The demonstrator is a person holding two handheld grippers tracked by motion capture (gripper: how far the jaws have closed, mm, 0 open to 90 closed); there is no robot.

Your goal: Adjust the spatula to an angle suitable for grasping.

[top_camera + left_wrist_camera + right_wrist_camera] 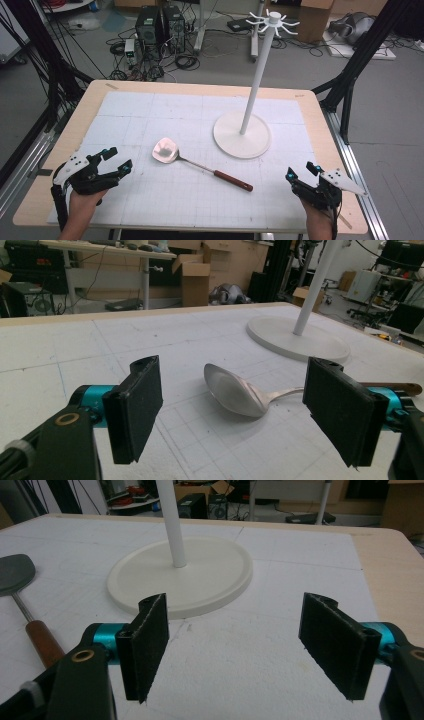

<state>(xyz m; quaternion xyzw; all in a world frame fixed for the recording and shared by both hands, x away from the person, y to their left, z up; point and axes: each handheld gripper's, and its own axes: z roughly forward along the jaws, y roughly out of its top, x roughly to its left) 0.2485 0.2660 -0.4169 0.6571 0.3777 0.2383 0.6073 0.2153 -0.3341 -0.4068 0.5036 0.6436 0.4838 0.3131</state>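
A metal spatula with a brown wooden handle lies flat on the white gridded mat, blade to the left. It appears in the left gripper view as the spatula and at the left edge of the right gripper view as the spatula. A white hanger stand with a tall pole and hooked top rises right of centre. My left gripper rests near the front left, open, nothing between its jaws. My right gripper sits at the front right, open and empty too.
The wooden table carries the white mat. Beyond the far edge, computer towers, cables and cardboard boxes stand on the floor. Black frame legs rise at both sides.
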